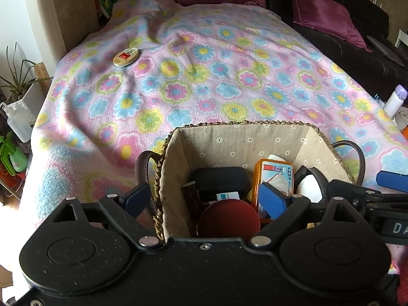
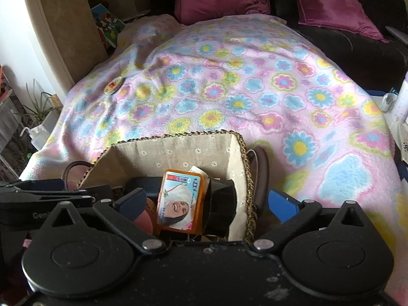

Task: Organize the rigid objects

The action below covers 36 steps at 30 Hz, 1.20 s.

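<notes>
A small round cream tin with a red label (image 1: 126, 56) lies flat on the flower-patterned pink fleece blanket (image 1: 229, 76), far out toward the blanket's back left edge and well apart from everything else; in the right wrist view the same tin (image 2: 113, 85) sits near where the blanket drops off beside a tan upholstered panel (image 2: 63, 25). Close to the cameras stands a rectangular woven basket with a braided rim and daisy-print cloth lining (image 1: 237, 137), brown loop handles at both ends. Inside it are an orange-framed flat plastic box with a printed picture (image 2: 179, 200), a dark oval case (image 1: 220, 179), a dark red round lid (image 1: 229, 216) and other small items too crowded to tell apart. The left gripper (image 1: 204, 199) is spread wide, its blue pads straddling the basket's left wall, one outside and one over the contents, holding nothing. The right gripper (image 2: 206, 201) is likewise spread wide across the basket's right wall, empty. Between the basket's far rim and the tin the blanket is wide, rumpled open ground. Two magenta cushions (image 1: 326, 12) on a dark sofa (image 1: 369, 58) border the back and right edge; potted plants (image 1: 15, 81) stand beyond the left edge.
</notes>
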Tool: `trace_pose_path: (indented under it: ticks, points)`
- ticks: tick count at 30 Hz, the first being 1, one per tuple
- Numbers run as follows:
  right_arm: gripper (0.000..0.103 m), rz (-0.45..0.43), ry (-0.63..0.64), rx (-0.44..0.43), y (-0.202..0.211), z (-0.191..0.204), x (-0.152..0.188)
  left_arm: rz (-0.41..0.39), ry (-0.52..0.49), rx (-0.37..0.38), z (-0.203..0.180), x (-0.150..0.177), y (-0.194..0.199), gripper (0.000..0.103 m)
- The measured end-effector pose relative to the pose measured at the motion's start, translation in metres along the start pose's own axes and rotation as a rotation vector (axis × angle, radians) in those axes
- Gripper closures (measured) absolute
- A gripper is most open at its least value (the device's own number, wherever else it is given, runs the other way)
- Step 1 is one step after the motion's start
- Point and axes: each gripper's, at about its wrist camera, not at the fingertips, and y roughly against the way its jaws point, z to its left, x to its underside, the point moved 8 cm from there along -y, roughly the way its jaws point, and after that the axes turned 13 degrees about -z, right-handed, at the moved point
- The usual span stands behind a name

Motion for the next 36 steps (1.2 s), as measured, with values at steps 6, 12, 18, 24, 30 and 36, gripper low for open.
trace_pose_path:
  ticks: [6,12,18,24,30,36]
  points:
    - [0.000,0.013,-0.004,0.020,-0.0016,-0.0029,0.0008,-0.021,0.009,-0.002,0.0004,-0.0033,0.0034,0.007]
    - [0.000,0.018,-0.004,0.033,-0.0013,-0.0037,0.0013,-0.034,0.016,-0.009,0.0007,-0.0056,0.0069,0.005]
    - [0.000,0.014,-0.017,0.063,-0.0002,-0.0064,0.0026,-0.025,0.044,-0.005,0.0038,-0.0056,0.0075,0.004]
    - [0.000,0.028,-0.031,0.068,-0.0007,-0.0092,0.0045,-0.013,0.057,-0.027,0.0057,-0.0041,0.0076,0.004]
    - [0.000,0.050,-0.033,0.069,-0.0025,-0.0094,0.0069,-0.002,0.050,-0.040,0.0059,-0.0025,0.0071,0.004]
    - [0.000,0.068,-0.023,0.066,-0.0043,-0.0086,0.0089,-0.002,0.036,-0.032,0.0045,-0.0021,0.0075,0.004]
